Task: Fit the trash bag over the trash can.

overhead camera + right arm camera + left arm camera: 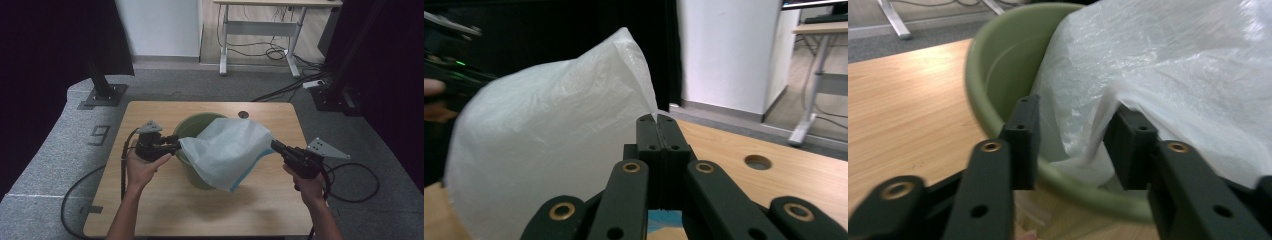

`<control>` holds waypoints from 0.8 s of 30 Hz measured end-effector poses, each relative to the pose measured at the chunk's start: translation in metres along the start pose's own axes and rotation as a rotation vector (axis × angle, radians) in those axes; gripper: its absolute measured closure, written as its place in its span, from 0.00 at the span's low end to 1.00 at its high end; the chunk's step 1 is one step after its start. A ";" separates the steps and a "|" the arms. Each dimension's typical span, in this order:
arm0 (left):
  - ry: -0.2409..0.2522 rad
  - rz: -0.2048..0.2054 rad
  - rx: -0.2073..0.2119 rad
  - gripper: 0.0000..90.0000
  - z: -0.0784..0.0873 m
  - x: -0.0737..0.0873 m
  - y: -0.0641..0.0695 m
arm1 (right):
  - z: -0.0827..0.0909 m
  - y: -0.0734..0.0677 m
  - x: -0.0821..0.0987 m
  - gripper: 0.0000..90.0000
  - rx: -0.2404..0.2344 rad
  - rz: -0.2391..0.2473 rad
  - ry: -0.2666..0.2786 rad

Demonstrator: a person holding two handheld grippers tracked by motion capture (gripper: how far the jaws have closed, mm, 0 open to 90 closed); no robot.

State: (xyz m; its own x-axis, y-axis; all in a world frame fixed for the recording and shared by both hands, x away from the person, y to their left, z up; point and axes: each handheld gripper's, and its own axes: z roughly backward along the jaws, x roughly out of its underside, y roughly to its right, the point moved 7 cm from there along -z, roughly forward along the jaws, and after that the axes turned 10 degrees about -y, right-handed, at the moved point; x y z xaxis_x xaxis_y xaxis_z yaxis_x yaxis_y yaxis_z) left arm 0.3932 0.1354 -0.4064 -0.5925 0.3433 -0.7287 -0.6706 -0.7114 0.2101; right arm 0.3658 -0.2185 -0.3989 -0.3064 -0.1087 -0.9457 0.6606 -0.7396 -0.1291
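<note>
Spanning one green bucket (186, 131), one white bag (227, 150) meets two grippers.

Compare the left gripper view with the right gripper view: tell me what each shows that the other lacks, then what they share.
Left gripper view: the green bucket, with the left gripper open, its jaws apart astride the rim and the bag's edge between them.

Right gripper view: the right gripper shut on the bag's edge, the round hole in the tabletop, the white wall.

Both: the white plastic bag and the wooden table.
</note>
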 end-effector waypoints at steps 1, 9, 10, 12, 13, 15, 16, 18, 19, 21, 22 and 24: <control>0.004 -0.002 -0.007 0.61 0.004 0.001 0.000 | 0.000 0.001 0.000 0.99 0.012 0.005 -0.004; 0.042 -0.044 -0.024 0.54 0.038 0.010 0.002 | 0.000 0.005 -0.001 0.99 0.041 0.002 -0.016; 0.049 -0.043 -0.022 0.54 0.041 0.010 0.003 | 0.001 0.006 -0.002 0.99 0.049 0.005 -0.015; 0.065 -0.044 -0.014 0.53 0.047 0.011 0.005 | 0.001 0.007 -0.002 0.99 0.058 0.005 -0.020; 0.066 -0.050 -0.010 0.52 0.049 0.010 0.008 | 0.001 0.007 -0.002 0.99 0.066 0.005 -0.024; 0.062 -0.068 -0.005 0.50 0.049 0.009 0.015 | 0.000 0.006 -0.003 0.99 0.067 0.008 -0.023; 0.062 -0.078 -0.001 0.50 0.048 0.008 0.019 | 0.000 0.006 -0.003 0.99 0.067 0.008 -0.023; 0.055 -0.094 0.007 0.50 0.045 0.005 0.027 | -0.001 0.003 -0.004 0.99 0.064 0.014 -0.025; 0.034 -0.098 0.018 0.50 0.038 0.003 0.036 | -0.003 -0.001 -0.004 0.99 0.063 0.026 -0.028; 0.013 -0.107 0.022 0.49 0.032 0.003 0.041 | -0.005 -0.006 -0.003 0.99 0.062 0.040 -0.035; 0.002 -0.119 0.032 0.49 0.026 0.001 0.048 | -0.006 -0.010 -0.004 0.99 0.052 0.046 -0.036; 0.005 -0.126 0.042 0.49 0.020 -0.001 0.055 | -0.010 -0.019 -0.005 0.99 0.037 0.065 -0.039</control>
State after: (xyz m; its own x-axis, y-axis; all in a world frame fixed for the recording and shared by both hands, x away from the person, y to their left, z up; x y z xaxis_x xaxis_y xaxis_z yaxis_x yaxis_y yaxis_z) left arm 0.3477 0.1080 -0.3812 -0.5000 0.4250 -0.7546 -0.7578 -0.6365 0.1436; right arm 0.3614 -0.1974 -0.3951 -0.2904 -0.1829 -0.9393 0.6544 -0.7541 -0.0555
